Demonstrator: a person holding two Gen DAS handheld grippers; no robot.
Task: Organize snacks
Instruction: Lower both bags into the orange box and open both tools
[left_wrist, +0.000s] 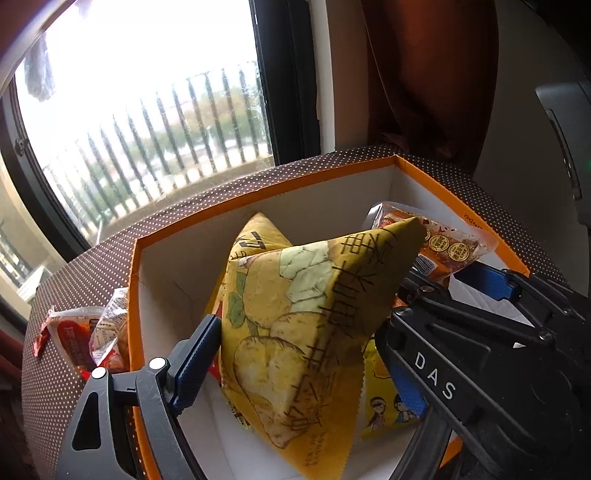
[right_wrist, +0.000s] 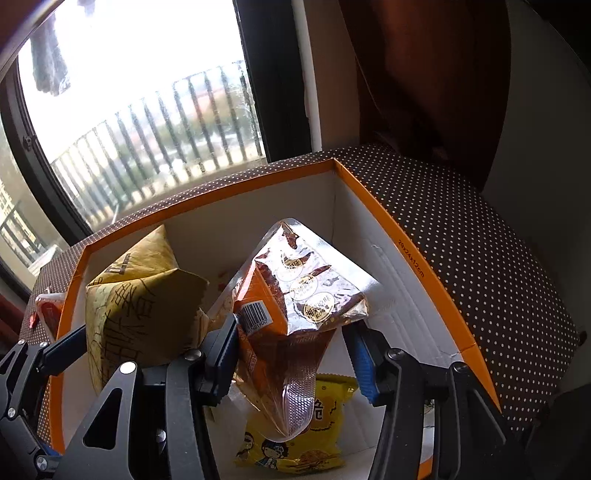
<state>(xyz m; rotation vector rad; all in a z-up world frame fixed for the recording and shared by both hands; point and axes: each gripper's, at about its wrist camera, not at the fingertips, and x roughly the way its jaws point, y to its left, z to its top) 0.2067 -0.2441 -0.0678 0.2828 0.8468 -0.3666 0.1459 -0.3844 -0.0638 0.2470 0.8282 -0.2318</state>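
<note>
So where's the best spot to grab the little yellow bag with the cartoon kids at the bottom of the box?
Probably pinch its puffy middle, coming straight down. The yellow cartoon bag lies flat on the floor of the box, whose walls block a sideways reach. The orange packet hangs over it, so move that away first.

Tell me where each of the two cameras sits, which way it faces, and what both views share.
Left wrist view: sits on the left hand-held gripper, looking down into the orange-rimmed box; its fingers flank the yellow potato-print bag; the right hand-held gripper crosses in front.
Right wrist view: sits on the right hand-held gripper, looking down into the box; its fingers flank the orange foil packet.
Shared: box, both packets, the small yellow cartoon packet, window.
</note>
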